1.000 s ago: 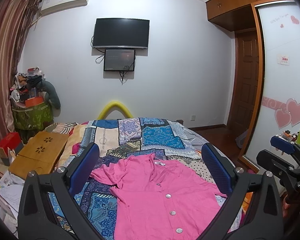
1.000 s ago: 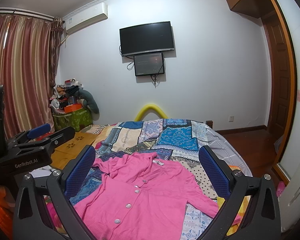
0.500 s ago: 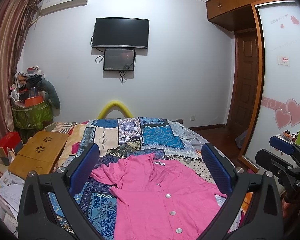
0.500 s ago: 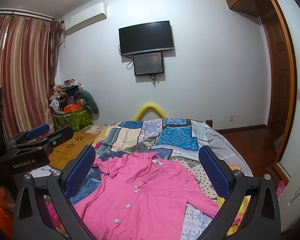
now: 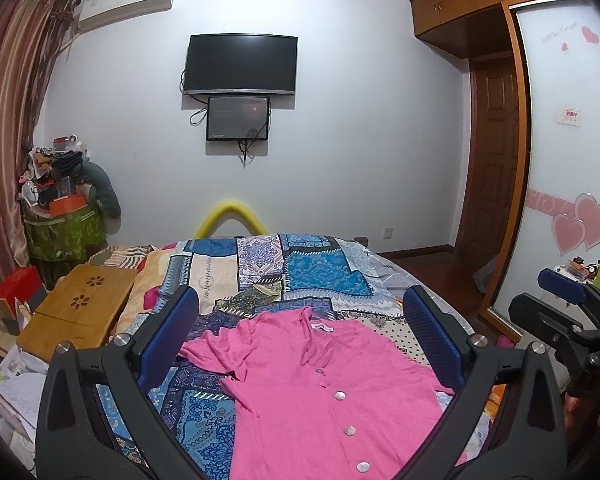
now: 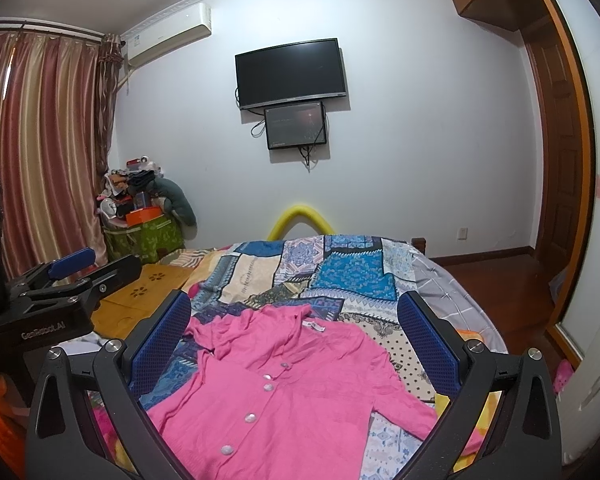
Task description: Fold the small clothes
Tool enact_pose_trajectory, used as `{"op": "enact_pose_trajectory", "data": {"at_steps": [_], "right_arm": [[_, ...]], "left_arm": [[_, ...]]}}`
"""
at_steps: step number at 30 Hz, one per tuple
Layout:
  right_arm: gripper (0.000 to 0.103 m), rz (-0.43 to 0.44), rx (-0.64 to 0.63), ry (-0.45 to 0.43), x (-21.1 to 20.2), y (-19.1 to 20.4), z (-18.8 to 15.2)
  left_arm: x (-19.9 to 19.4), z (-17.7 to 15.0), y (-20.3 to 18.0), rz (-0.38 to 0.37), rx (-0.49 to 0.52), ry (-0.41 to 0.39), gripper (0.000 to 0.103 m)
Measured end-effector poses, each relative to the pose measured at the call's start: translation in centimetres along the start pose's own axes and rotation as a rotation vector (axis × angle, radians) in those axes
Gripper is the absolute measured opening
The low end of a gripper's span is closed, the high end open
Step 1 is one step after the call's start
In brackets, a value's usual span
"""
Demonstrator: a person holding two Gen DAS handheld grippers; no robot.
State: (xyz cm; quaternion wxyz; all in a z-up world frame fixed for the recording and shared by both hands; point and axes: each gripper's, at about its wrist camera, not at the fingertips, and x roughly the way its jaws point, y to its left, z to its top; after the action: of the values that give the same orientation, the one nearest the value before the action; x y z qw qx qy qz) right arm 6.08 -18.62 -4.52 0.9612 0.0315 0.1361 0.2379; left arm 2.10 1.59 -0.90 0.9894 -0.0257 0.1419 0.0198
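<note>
Your left gripper (image 5: 300, 336) is wide open and holds nothing. Your right gripper (image 6: 294, 334) is wide open and empty too. Both hang above the bed (image 5: 324, 276). The pink shirt (image 5: 320, 384) lies flat on the bed, buttons up, sleeves out. No fold shows yet, so it looks like all the folding is left.

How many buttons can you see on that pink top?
4, in a line down the front of the pink top: one near the collar, then, and the lowest. More may be hidden below the picture's edge.
</note>
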Motion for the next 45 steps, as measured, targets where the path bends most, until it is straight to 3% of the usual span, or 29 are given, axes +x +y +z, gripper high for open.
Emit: {"op": "enact_pose_trajectory", "data": {"at_steps": [15, 20, 27, 36, 41, 45], "right_arm": [[0.103, -0.054, 0.003, 0.071, 6.2, -4.1, 1.3], [0.103, -0.082, 0.019, 0.127, 8.7, -6.0, 1.4], [0.102, -0.101, 0.050, 0.271, 13.0, -8.7, 0.4], [0.102, -0.082, 0.051, 0.445, 18.2, -11.0, -2.3], [0.102, -0.056, 0.088, 0.536, 21.7, -12.3, -4.1], [0.099, -0.040, 0.092, 0.599, 24.6, -12.8, -5.4]], "left_arm": [[8.2, 1.2, 2.1, 0.053, 0.031, 0.098, 0.103], [12.7, 1.1, 3.5, 0.057, 0.017, 0.181, 0.103], [19.2, -0.2, 6.0, 0.091, -0.015, 0.295, 0.103], [27.0, -2.5, 8.0, 0.158, 0.029, 0.411, 0.103], [31.3, -4.6, 9.0, 0.127, 0.020, 0.509, 0.103], [35.3, -7.0, 10.1, 0.108, 0.002, 0.632, 0.103]]}}
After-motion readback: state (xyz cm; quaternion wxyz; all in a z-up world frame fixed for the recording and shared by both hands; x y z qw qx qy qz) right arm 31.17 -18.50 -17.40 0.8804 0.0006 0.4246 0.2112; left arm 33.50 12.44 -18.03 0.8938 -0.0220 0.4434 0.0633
